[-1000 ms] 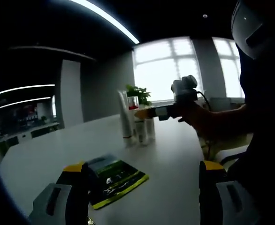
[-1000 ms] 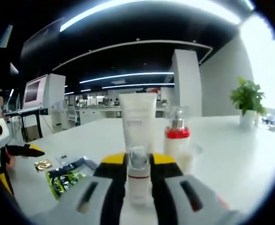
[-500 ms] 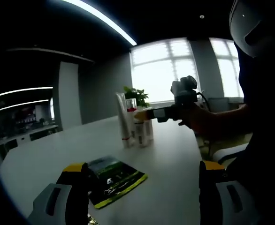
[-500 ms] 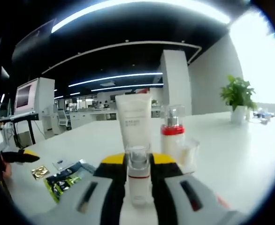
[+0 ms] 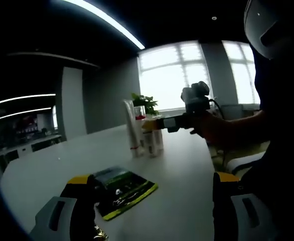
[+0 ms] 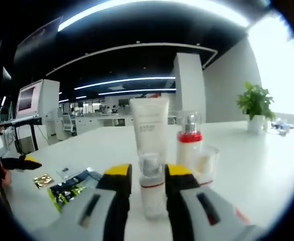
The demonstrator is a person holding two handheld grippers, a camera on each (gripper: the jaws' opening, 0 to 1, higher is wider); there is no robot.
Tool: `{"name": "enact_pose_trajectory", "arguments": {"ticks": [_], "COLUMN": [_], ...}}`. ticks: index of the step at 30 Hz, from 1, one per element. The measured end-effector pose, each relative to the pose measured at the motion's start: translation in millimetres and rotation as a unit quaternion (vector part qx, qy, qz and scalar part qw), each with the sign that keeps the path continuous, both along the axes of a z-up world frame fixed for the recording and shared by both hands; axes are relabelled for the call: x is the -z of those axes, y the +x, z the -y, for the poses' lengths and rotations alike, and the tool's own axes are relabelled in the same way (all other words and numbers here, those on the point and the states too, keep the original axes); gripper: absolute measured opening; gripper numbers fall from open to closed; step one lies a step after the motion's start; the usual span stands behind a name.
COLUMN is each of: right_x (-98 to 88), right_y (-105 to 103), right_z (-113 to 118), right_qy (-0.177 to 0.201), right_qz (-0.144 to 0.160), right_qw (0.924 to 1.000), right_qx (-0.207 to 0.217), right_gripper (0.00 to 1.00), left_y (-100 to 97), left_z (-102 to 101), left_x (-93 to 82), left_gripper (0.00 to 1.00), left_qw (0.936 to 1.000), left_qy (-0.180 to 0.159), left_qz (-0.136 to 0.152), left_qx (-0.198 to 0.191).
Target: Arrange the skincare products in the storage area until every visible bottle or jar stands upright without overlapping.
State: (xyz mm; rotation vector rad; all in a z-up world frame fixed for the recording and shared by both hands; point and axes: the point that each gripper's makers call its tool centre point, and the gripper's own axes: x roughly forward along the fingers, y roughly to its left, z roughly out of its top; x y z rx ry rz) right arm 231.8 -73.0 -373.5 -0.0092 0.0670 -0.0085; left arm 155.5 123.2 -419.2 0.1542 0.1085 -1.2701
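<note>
A small clear-capped bottle with a red band (image 6: 151, 188) stands upright on the white table (image 6: 257, 181) between the jaws of my right gripper (image 6: 149, 173), which are spread slightly with small gaps beside it. Behind it stand a white tube (image 6: 150, 125), a red-collared pump bottle (image 6: 188, 143) and a small clear jar (image 6: 203, 163). In the left gripper view the same group (image 5: 146, 134) stands upright mid-table, with the right gripper (image 5: 153, 123) at it, held by a person's hand. My left gripper (image 5: 152, 201) is wide open, holding nothing.
A green and black sachet (image 5: 123, 192) lies flat near the left gripper; a gold sachet (image 6: 43, 181) lies beside it. A potted plant (image 6: 257, 105) stands at the far table edge. The person's dark sleeve (image 5: 282, 150) takes up the right side.
The right gripper's jaws have spread apart from the small bottle, which now stands on the table. The left gripper has stayed put.
</note>
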Motion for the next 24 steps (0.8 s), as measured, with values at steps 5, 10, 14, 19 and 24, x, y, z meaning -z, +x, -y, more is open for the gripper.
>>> {"name": "enact_pose_trajectory", "arguments": {"ticks": [5,10,14,19,24], "right_x": [4.2,16.7,31.8,38.4,38.1], "right_y": [0.4,-2.5,-4.4,-5.5,-8.0], "right_z": [-1.6,-0.4,-0.7,-1.1,0.7], "right_qy": [-0.009,-0.017,-0.014,-0.017,-0.014], "right_qz": [-0.011,-0.024,-0.042,-0.051,-0.047], "right_qw": [0.9999,0.9996,0.9990,0.9985,0.9988], "right_qx": [0.001,0.000,-0.005,-0.006,0.006], "right_gripper": [0.27,0.29,0.26,0.21,0.21], "left_y": [0.5,1.0,0.6,-0.7,1.2], "left_z": [-2.5,-3.0,-2.0,-0.9,-1.9], "left_x": [0.2,-0.1,1.4,-1.2,-0.8], "left_gripper": [1.00,1.00,1.00,1.00,1.00], "left_qw": [1.0000,1.0000,1.0000,0.9999,1.0000], "left_qy": [0.001,-0.003,0.000,-0.008,-0.005], "left_qz": [-0.001,-0.004,-0.006,-0.008,-0.007], "left_qx": [-0.003,-0.003,-0.001,0.002,-0.001]}}
